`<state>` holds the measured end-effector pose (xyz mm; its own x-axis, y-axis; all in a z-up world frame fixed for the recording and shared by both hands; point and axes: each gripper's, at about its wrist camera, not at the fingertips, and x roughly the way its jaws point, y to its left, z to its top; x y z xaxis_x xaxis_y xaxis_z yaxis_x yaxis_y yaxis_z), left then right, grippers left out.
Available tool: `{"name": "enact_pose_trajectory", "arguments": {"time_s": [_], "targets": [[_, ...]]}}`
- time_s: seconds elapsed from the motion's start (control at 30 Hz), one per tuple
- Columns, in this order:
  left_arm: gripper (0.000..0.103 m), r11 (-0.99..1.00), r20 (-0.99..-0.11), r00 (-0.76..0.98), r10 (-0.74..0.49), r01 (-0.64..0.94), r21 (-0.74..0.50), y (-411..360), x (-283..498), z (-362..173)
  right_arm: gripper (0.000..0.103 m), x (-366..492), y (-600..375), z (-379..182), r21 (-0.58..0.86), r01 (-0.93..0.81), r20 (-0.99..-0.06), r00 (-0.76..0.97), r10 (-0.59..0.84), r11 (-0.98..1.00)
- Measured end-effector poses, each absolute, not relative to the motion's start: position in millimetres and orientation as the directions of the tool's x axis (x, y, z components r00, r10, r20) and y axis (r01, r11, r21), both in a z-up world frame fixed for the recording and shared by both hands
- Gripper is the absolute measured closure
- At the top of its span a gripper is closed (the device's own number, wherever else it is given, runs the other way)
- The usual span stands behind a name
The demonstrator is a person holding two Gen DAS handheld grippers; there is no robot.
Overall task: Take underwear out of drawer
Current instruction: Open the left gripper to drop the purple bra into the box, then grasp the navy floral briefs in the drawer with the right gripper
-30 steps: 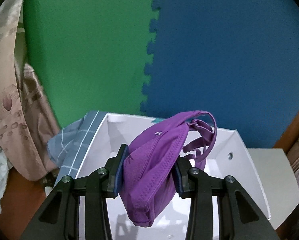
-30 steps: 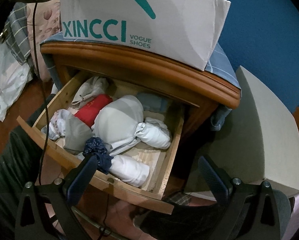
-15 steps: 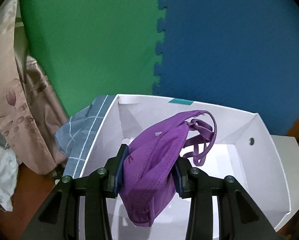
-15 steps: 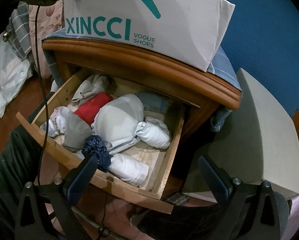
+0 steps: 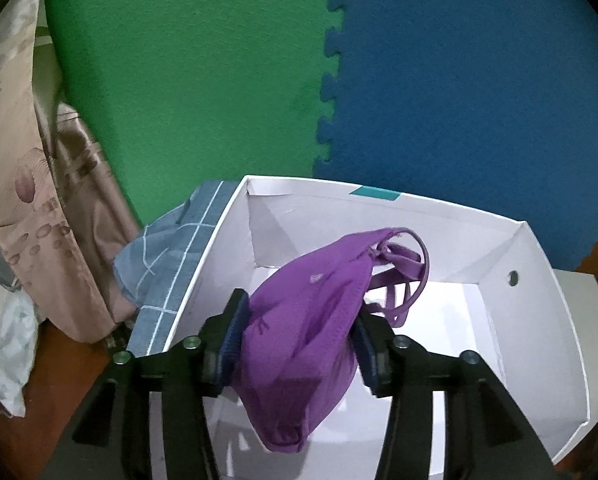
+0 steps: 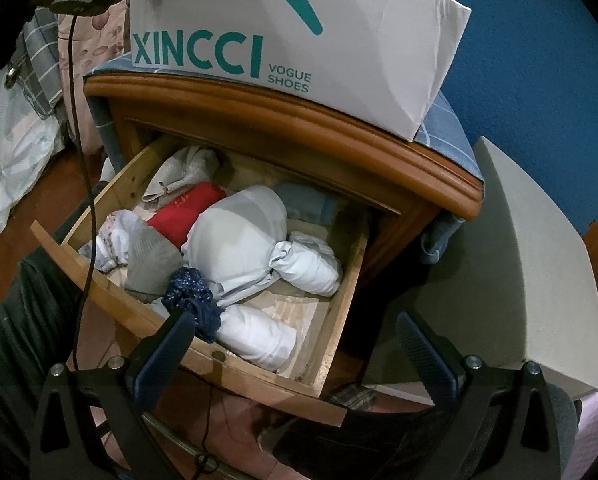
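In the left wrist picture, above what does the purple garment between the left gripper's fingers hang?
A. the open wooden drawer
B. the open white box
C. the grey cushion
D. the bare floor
B: the purple garment hangs between the left gripper fingers above the inside of the white box.

Interlocking foam wall panels, one green [image 5: 187, 80] and one blue [image 5: 471, 92], rise behind a wooden nightstand [image 6: 299, 136] draped in blue checked cloth [image 5: 171, 264], with floral bedding [image 5: 31, 208] heaped on the reddish-brown floor [image 5: 31, 432].
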<state>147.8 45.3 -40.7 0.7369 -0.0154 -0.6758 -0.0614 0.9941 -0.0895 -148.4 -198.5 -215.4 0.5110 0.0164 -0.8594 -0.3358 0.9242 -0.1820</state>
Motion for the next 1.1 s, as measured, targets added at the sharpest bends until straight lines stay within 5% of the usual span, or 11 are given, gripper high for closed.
{"name": "enact_pose_trajectory", "arguments": {"time_s": [0.1, 0.23, 0.3, 0.37, 0.5, 0.6, 0.8, 1.1], "targets": [[0.029, 0.988, -0.622, 0.778, -0.088, -0.013, -0.156, 51.0, 131.5, -30.6, 0.000, -149.2, -200.7, -213.8, -0.171, -0.333, -0.859, 0.511, 0.025, 0.927], [0.026, 0.972, -0.497, 0.843, -0.207, 0.119, -0.203, 61.8, 90.2, 1.3, 0.000, -151.9, -213.9, -201.2, -0.093, -0.309, -0.844, 0.529, 0.090, 0.947], [0.010, 0.950, -0.412, 0.866, -0.283, 0.195, -0.243, 73.4, 60.7, 19.8, 0.000, -156.2, -226.3, -185.1, 0.004, -0.298, -0.823, 0.541, 0.172, 0.955], [0.001, 0.933, -0.307, 0.891, -0.334, 0.264, -0.246, 88.2, 20.7, 38.2, 0.000, -167.4, -240.4, -156.6, 0.114, -0.289, -0.757, 0.594, 0.272, 0.950], [0.001, 0.941, -0.150, 0.935, -0.321, 0.297, -0.162, 115.8, -53.1, 49.7, 0.000, -188.7, -252.7, -119.4, 0.190, -0.339, -0.554, 0.738, 0.385, 0.922], [0.001, 0.939, -0.180, 0.931, -0.317, 0.283, -0.194, 135.3, -81.4, 26.8, 0.000, -162.6, -232.1, -135.1, 0.234, -0.394, -0.664, 0.603, 0.442, 0.889], [0.001, 0.935, -0.326, 0.895, -0.303, 0.212, -0.286, 157.1, -107.0, -42.4, 0.000, -110.5, -186.7, -239.3, 0.141, -0.296, -0.930, 0.288, 0.229, 0.945], [0.001, 0.854, -0.473, 0.817, -0.330, 0.045, -0.518, 185.9, -124.9, -137.1, 0.000, -84.4, -131.4, -314.9, 0.101, -0.256, -0.982, 0.130, 0.138, 0.961]]}}
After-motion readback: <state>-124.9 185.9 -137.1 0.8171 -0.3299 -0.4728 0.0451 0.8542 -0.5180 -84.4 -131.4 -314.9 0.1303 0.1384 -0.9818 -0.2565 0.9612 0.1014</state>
